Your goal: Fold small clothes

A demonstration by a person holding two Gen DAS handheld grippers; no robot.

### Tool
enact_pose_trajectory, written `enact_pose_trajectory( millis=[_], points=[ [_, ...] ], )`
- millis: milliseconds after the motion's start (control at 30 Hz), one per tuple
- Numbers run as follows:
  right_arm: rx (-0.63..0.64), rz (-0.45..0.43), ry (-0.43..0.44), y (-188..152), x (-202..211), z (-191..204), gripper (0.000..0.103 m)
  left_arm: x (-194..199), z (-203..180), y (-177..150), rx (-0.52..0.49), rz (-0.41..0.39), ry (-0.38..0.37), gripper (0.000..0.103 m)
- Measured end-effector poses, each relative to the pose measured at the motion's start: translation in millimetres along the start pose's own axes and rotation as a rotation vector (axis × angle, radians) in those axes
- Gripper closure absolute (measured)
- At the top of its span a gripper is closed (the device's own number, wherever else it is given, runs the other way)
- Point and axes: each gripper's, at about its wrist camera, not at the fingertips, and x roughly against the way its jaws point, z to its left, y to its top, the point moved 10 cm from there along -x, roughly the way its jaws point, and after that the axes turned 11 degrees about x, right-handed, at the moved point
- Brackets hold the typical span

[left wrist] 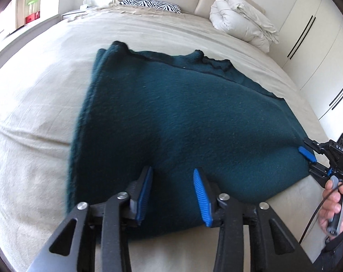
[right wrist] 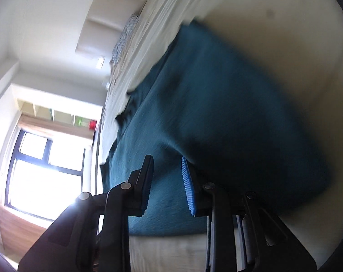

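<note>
Dark teal garment on a beige bed; zebra-striped black-and-white pillow; cream duvet; black fingers with blue pads.

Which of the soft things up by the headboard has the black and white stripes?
The flat zebra-print pillow, lying at the head of the bed. The bundle beside it, the rolled duvet, is plain cream with no pattern.

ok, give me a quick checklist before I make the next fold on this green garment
1. Dark green garment lying on the bed: ok.
2. Left tool gripping the near edge: not ok, pads apart over the cloth.
3. Right tool on the right corner: ok, at the cloth edge; grip cannot tell.
4. Far hem flat: not ok, rumpled.
5. Rolled duvet and zebra pillow away from the garment: ok.
</note>
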Motion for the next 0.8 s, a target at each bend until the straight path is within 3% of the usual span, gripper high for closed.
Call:
enact_pose_trajectory(
  millis=[167, 267, 400, 467, 533, 633, 733, 800],
  points=[
    [-0.073, -0.108, -0.082, 28.2, 47.4, -30.4, 0.076, 29.8, 13.9, -0.2, 0.092, -0.016, -0.015, 0.06],
    [-0.074, -0.119, 0.007, 24.0, 60.1, -6.6, 0.075, 45.0, -11.4, 2.8, 0.104, -0.027, -0.103, 0.054],
    [-0.016, -0.012, 0.172, -8.9, 26.1, 61.1, 0.075, 32.1, -60.2, -15.3, 0.052, 0.037, -0.208, 0.048],
    [0.01, 0.082, 0.238, -35.9, -3.9, 88.4, 0.075, 14.8, -67.3, -27.6, 0.024, 0.061, -0.196, 0.048],
    [0.025, 0.167, 0.234, -59.6, -38.8, 98.1, 0.075, -2.2, -56.5, -36.9, 0.054, 0.102, -0.171, 0.052],
    [-0.033, 0.241, 0.193, -74.5, -66.7, 75.8, 0.075, 3.1, -38.5, -30.9, 0.111, 0.102, -0.22, 0.06],
    [-0.1, 0.173, 0.199, -57.2, -54.4, 41.5, 0.078, 9.9, -18.6, -25.4, 0.135, 0.086, -0.231, 0.061],
    [-0.149, 0.115, 0.203, -39.8, -39.1, 20.8, 0.078, 13.5, -2.4, -23.0, 0.182, 0.092, -0.257, 0.067]
  ],
)
